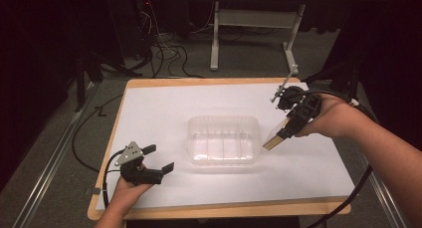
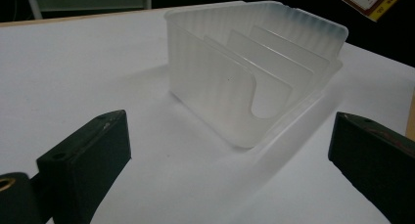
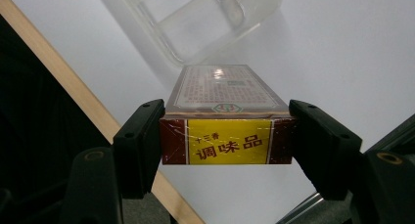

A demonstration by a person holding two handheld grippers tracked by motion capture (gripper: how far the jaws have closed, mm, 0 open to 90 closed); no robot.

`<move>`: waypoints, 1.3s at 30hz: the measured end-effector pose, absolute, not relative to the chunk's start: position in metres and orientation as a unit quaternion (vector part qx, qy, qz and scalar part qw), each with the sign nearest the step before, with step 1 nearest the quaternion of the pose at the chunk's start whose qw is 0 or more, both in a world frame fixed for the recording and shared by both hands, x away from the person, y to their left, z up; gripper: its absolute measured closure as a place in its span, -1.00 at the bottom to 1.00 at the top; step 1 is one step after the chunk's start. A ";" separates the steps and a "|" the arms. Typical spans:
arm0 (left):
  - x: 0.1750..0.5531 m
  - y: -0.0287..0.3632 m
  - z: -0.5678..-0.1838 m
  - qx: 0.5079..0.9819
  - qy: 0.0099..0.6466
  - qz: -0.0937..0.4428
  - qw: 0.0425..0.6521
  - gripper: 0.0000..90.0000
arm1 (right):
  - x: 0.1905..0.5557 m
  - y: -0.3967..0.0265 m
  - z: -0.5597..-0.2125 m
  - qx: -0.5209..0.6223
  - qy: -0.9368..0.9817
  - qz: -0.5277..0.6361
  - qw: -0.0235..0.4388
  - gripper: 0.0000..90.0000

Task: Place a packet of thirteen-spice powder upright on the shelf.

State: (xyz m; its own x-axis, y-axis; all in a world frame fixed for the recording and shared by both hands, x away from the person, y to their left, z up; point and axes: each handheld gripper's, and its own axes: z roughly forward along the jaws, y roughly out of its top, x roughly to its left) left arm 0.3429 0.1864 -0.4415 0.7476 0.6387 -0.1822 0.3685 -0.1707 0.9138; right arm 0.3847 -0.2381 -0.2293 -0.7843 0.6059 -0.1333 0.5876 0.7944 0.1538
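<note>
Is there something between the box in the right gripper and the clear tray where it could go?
Nothing visible stands between them. The right gripper holds the box in the air beside the tray, whose top is open. Thin dividers stand inside the tray, so the box must go down between them.

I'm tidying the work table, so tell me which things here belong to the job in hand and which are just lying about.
In the job:
- small red and yellow seasoning box, clamped in the right gripper
- clear plastic divided tray on the white table

Lying about:
- black cables on the floor
- left gripper, open, idle
</note>
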 end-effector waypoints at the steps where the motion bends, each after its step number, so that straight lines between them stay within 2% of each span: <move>1: 0.343 0.186 -0.441 0.755 0.333 0.123 0.551 -0.94 | 0.385 -0.235 -0.230 0.313 0.944 0.052 0.088 -0.26; 17: 0.343 0.188 -0.441 0.755 0.333 0.123 0.551 -0.94 | 0.408 -0.186 -0.256 0.259 0.962 0.046 0.073 -0.26; 39: 0.343 0.189 -0.442 0.756 0.333 0.124 0.550 -0.94 | 0.439 -0.178 -0.296 0.210 0.976 0.014 0.051 -0.27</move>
State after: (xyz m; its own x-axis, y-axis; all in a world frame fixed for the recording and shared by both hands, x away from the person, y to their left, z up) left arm 0.3429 0.1891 -0.4417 0.7481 0.6391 -0.1786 0.3672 -0.1746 0.9136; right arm 0.4385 -0.1781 -0.2965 -0.9064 0.4118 -0.0939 0.4088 0.9113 0.0493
